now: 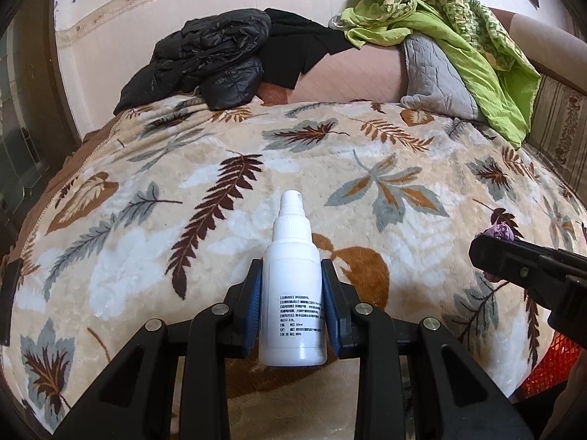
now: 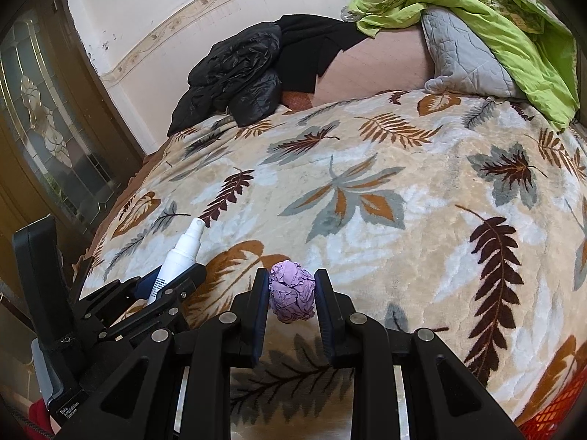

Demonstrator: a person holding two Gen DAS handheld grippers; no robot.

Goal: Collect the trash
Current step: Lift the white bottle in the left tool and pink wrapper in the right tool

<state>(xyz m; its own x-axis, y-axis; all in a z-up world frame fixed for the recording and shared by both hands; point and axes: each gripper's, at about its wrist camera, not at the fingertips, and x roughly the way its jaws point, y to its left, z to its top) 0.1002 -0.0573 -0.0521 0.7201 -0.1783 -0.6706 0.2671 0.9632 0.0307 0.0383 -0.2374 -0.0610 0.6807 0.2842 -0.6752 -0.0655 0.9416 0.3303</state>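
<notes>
Nearest the lens on the left side, the left gripper (image 1: 291, 293) pinches a white spray bottle (image 1: 292, 293), its blue pads pressed flat against the bottle's two sides and the nozzle pointing away over the leaf-patterned blanket (image 1: 220, 154) that covers the bed. The bottle looks clear of the blanket, carried rather than resting. To its right, the right gripper (image 2: 291, 293) is clamped on a crumpled ball of purple paper (image 2: 292, 291), squeezed between its two fingers just above the blanket; from the left wrist view only a scrap of that purple shows past the black finger at the right edge. Farther back, from left to right, lie a black puffer jacket (image 1: 209, 62), a black cloth (image 1: 293, 47), a grey quilted pillow (image 1: 433, 77) and a heap of green bedding (image 1: 458, 25) against the wall. At the far right lower corner of both views shows a bit of orange mesh (image 2: 554, 407), probably a basket or bin beside the bed, though too little is visible to be sure. Both hands seem loaded, so the picking-up step looks finished and the carry is in hand. The next move calls for bringing both pieces over to that orange container, if it is the bin, keeping the grips firm until each is above the opening, then letting go.
</notes>
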